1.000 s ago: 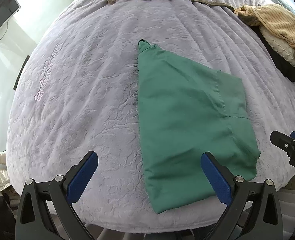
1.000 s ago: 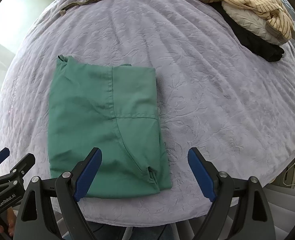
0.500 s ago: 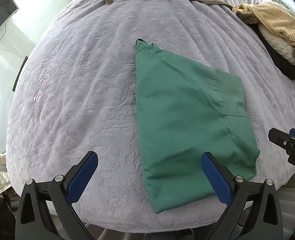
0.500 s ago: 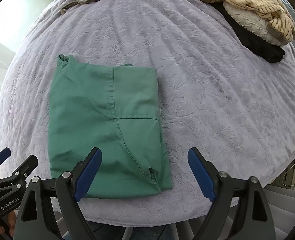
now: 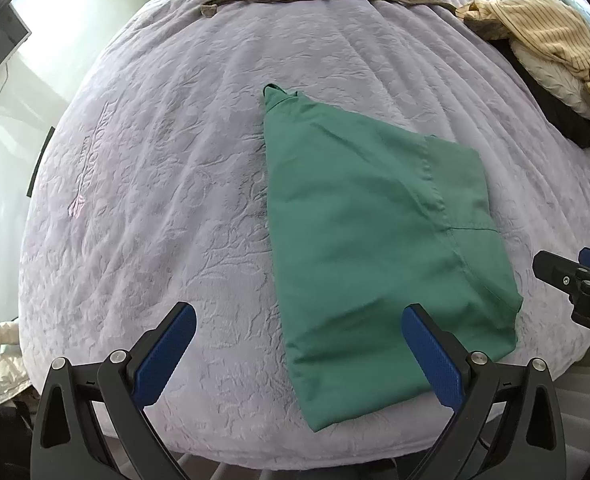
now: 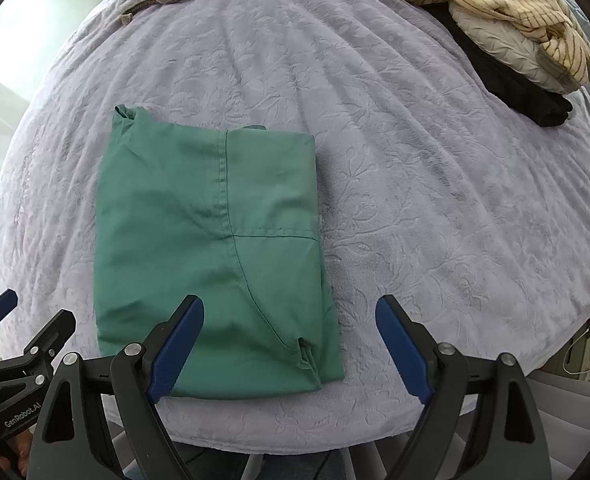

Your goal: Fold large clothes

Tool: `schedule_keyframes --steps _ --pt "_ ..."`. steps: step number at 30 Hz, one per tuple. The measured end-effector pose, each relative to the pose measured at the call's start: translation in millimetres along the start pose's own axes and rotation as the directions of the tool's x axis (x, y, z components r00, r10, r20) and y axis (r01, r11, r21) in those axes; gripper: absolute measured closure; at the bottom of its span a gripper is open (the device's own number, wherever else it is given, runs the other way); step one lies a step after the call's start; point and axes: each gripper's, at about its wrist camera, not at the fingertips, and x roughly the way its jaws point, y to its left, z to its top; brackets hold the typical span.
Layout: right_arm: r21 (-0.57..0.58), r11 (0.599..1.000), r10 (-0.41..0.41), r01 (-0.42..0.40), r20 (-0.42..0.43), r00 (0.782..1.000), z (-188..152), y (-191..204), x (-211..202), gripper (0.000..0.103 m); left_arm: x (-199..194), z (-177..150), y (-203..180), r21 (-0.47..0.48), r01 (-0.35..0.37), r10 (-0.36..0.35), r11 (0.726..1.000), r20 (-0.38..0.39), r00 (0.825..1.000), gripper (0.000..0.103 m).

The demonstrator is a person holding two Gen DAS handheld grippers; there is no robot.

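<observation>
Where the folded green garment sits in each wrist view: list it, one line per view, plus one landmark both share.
Left wrist: folded green garment lies right of centre, narrowing toward the far end, with its near edge partly behind the right blue pad.
Right wrist: folded green garment lies left of centre, a squarer shape.
Shared landmark: the striped yellow garment at upper right in both.

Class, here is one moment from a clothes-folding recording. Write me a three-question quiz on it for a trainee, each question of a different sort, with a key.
1. True or false: the green garment lies folded flat on the lavender bedspread.
2. Multiple choice: the right tongs are A) shut on the garment, B) open above it, C) out of view.
3. Fill in: in the far corner, the striped beige garment rests on a cream one and a ____ one.

Key: 1 true; 2 B; 3 black. The left tongs are open too.
</observation>
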Motion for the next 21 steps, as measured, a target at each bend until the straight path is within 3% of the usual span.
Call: schedule_keyframes --steps 21 --pt "-0.013 1.000 0.000 0.000 -0.011 1.000 5.5 3.2 6.3 0.013 5.8 3.7 5.5 0.002 0.005 -0.005 1.000 -0.009 1.000 0.000"
